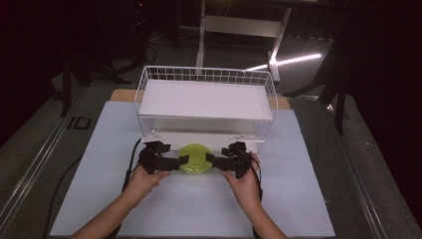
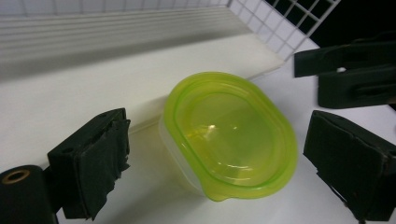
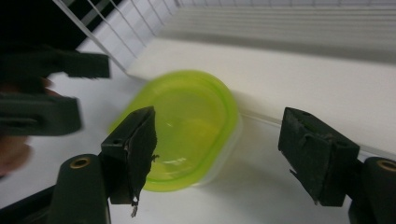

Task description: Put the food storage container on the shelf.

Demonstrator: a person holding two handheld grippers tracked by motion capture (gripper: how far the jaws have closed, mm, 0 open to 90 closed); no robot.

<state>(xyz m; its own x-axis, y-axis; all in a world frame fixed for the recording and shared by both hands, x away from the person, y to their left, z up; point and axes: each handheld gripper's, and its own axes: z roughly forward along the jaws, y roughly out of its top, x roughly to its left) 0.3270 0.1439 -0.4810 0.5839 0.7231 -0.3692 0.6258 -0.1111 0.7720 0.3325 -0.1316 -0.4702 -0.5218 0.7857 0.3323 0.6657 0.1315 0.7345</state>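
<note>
I have the green-lidded container (image 1: 194,159) sitting on the desk (image 1: 199,209) right against the front edge of the white wire basket shelf (image 1: 206,99), between my two grippers. The left gripper (image 1: 183,162) comes at it from one side and the right gripper (image 1: 209,159) from the other, so the tub is bracketed for a two-sided hold. Both sets of fingers stand apart, pressing on nothing: in the left gripper view the lid (image 2: 231,135) lies in the gap with daylight either side (same story in the right gripper view). I judge the low shelf tier is where it is headed, hence the placement just in front.
</note>
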